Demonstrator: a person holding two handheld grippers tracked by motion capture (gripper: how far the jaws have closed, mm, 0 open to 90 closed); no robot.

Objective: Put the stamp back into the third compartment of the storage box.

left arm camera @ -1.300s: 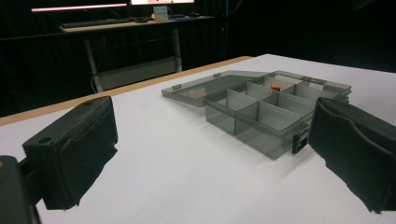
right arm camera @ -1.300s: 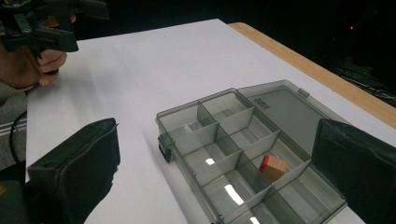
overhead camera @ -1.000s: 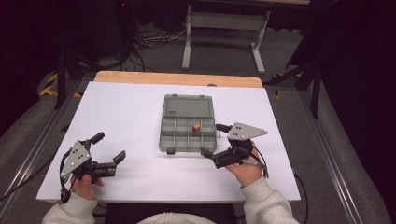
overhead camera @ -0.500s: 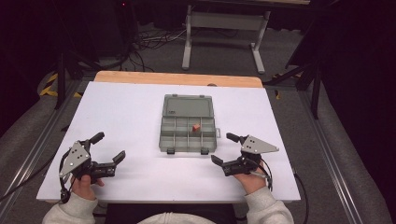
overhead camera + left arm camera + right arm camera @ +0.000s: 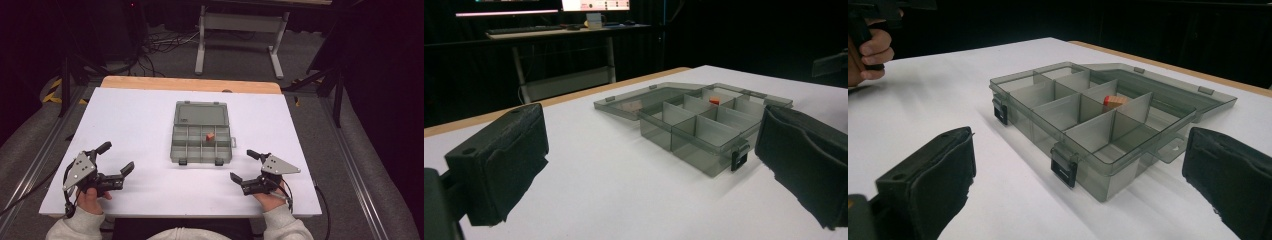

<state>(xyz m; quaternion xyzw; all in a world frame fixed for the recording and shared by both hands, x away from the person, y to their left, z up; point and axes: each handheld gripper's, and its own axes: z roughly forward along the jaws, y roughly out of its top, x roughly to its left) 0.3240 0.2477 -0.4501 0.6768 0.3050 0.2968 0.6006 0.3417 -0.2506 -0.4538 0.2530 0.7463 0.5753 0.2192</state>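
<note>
From the high view, I have the left gripper (image 5: 118,164) and the right gripper (image 5: 248,166) resting near the front edge of the white worktop (image 5: 135,120), both with jaws spread wide and empty. Between and beyond them sits the grey compartment box (image 5: 202,142), lid folded flat behind it. One small orange block (image 5: 210,136) lies in a middle compartment, toward the right — every other cell looks bare.

In the left gripper view, the box (image 5: 704,127) is ahead and to the right, well apart from my jaws. The box looks light; I judge that a reach coming in low could catch its front latch (image 5: 739,157) and shove it across the smooth surface.

In the right gripper view, the block (image 5: 1114,101) shows just behind a divider. The cell is narrow — I expect wide jaws would strike the partitions, or the block could tip away from a pinch.
</note>
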